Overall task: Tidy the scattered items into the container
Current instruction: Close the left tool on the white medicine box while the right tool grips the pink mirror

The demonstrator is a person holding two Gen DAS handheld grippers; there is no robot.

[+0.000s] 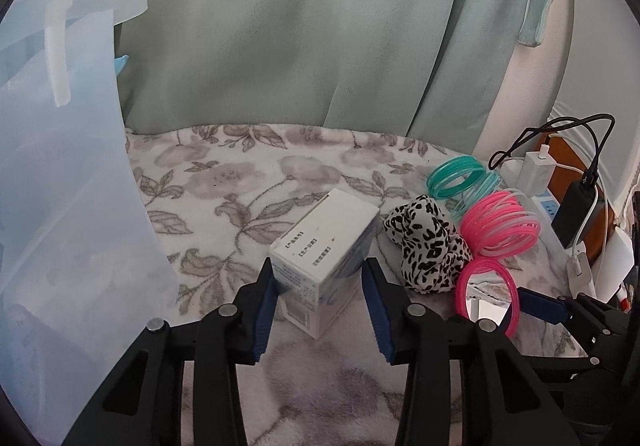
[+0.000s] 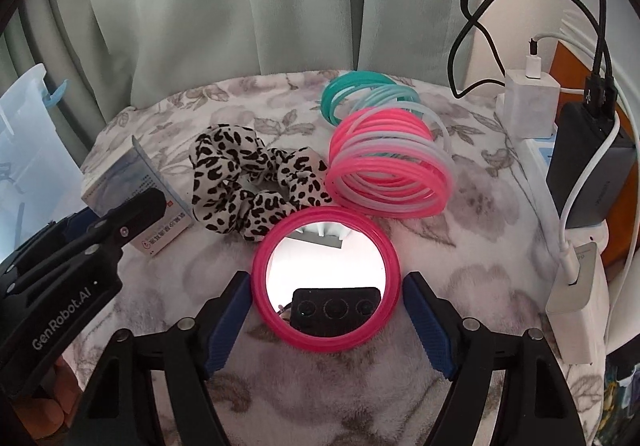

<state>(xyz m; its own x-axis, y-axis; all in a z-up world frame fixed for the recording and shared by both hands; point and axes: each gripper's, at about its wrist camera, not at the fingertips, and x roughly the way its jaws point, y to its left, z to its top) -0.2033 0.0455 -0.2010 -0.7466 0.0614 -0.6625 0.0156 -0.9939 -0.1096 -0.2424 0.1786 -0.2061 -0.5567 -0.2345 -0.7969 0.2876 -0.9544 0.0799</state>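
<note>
**Right wrist view.** Nearest the lens, the right hand-held gripper [image 2: 326, 278] is standing wide. Its blue pads are flanking the pink-rimmed round mirror [image 2: 326, 266], each just beside the rim and not pressing on it. The mirror is lying flat on the floral blanket [image 2: 460, 246] and is reflecting the camera housing.

**Left wrist view.** The left hand-held gripper [image 1: 318, 270] is standing narrow, with its pads bearing against the two sides of the white box [image 1: 324, 238], which is resting on the blanket. Seen from the right wrist, this gripper's body is showing the lettering "GenRobot.AI". The box is carrying small printed characters, too fine to read.

**Beyond the mirror.** A black-and-white spotted scrunchie [image 2: 248, 182] is lying just behind it, touching a pink coil of rings [image 2: 388, 166]. A teal coil [image 2: 352, 90] is sitting farther back.

**Container.** The translucent blue container [image 1: 60, 166] is standing at the left edge, well apart from the box.

**Background.** White chargers [image 2: 528, 102] with cables are lining the right side, and a pale green curtain [image 2: 240, 6] is hanging behind.
</note>
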